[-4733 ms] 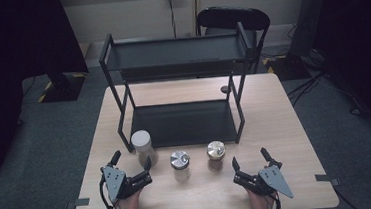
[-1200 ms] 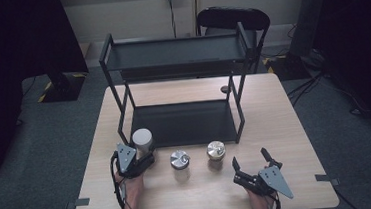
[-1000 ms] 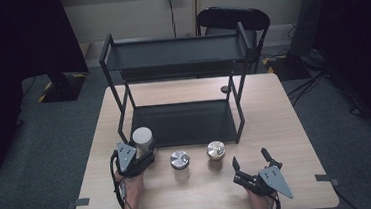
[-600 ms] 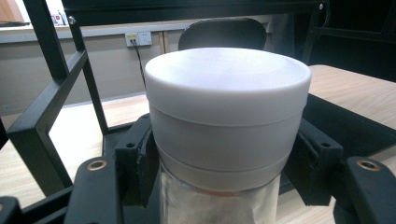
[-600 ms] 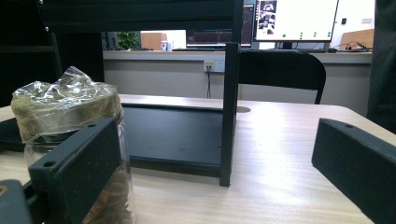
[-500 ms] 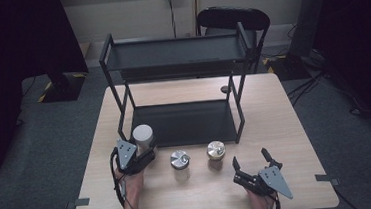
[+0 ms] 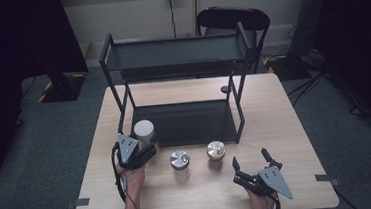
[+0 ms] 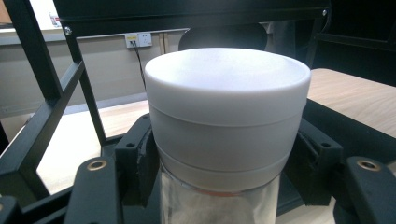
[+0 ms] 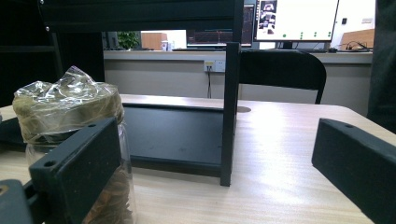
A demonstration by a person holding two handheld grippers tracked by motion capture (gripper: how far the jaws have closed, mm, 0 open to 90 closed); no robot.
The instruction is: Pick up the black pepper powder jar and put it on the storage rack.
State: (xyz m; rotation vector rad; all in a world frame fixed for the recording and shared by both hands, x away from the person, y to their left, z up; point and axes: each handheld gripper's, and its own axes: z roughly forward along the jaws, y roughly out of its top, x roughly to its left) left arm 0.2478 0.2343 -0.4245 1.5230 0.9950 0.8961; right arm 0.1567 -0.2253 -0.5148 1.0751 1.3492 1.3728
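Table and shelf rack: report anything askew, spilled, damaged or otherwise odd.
Nothing stands out. The shelf rack stands square, the silver-capped jar and the wrap-covered jar stand upright, and the white-lidded jar sits upright in the left gripper. No spill shows on the table.

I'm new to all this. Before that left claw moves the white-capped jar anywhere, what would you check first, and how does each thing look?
1. Left gripper closed around the white-lidded jar: ok.
2. Jar upright: ok.
3. Lower shelf of the black rack free for a jar: ok.
4. Right gripper open, apart from the two other jars: ok.
5. Lid screwed tight: cannot tell.
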